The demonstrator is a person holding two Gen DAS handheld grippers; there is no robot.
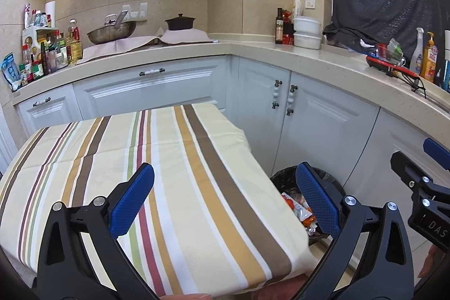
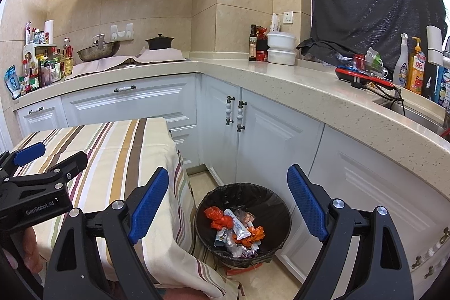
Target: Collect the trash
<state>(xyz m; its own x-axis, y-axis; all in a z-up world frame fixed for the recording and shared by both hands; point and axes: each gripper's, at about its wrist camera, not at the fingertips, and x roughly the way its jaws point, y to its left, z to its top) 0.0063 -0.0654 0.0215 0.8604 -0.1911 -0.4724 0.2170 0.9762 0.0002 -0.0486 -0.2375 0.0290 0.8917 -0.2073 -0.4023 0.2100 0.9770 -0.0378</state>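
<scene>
Pointing forward and slightly downward, the left gripper (image 1: 225,201) hovers over the near right part of a table covered with a striped cloth (image 1: 118,159), its blue-padded jaws spread wide with nothing between them. One pad hangs above the cloth; the other reaches past the table's right edge, in front of the trash bin (image 2: 243,224).

Beside it, the right gripper (image 2: 227,204) takes a similar downward tilt, its jaws also standing apart and empty. Through the gap between its fingers, the bin sits on the floor, below and ahead of the tool, tucked between the hanging edge of the cloth and the white cabinet doors (image 2: 270,137). A black liner covers the bin's inside.

Trash lies in the bottom of the bin: a crumpled orange-red wrapper (image 2: 216,217), a white tube (image 2: 237,225) lying slantwise across the pile, and more crinkled foil and paper scraps around them. A little red scrap (image 2: 242,267) shows on the floor at the bin's near foot. Part of a hand (image 2: 26,252) appears at the lower left of the right wrist view, under the left gripper's body.
</scene>
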